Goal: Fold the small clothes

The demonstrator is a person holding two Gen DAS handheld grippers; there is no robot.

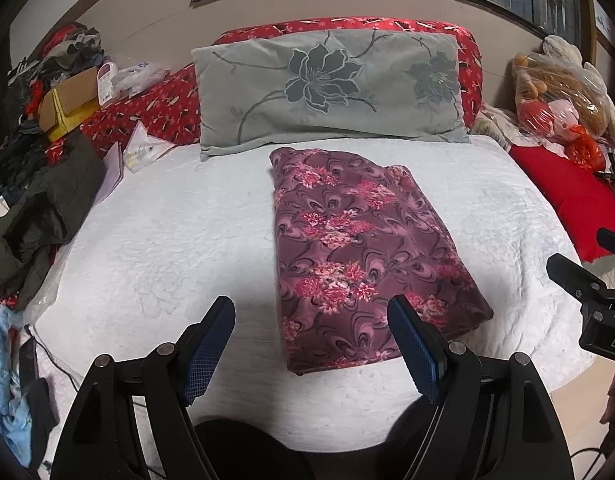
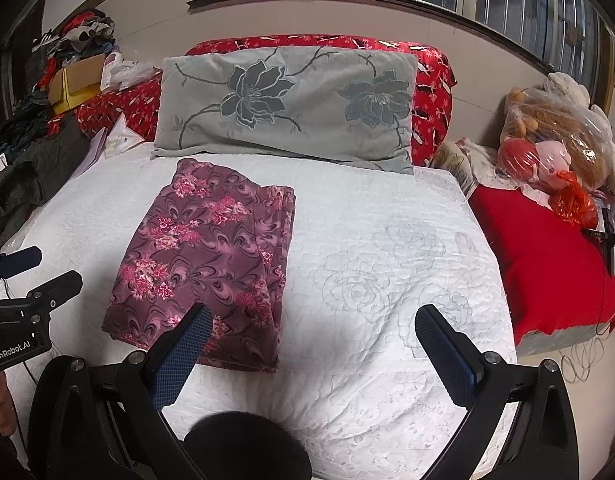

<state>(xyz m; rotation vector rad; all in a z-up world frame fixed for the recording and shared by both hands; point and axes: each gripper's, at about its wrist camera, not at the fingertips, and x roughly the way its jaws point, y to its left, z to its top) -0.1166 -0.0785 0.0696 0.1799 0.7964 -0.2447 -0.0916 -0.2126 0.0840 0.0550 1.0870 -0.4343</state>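
Currently the floral garment (image 1: pixel 363 248) lies folded on the bed (image 1: pixel 167 240) — this fold looks complete. Your left gripper (image 1: pixel 311 344) and right gripper (image 2: pixel 313 344) are both spread, holding nothing.

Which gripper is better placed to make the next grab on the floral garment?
Left, probably. The left gripper hangs open right over the near edge of the folded floral garment, framing it. The right gripper, also open, faces mostly bare white bedspread, the garment off toward its left finger.

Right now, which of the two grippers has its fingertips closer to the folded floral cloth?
The left gripper: its right finger overlaps the folded floral cloth near its front edge. The right gripper spans mostly bare white bedcover beside it. Both are open.
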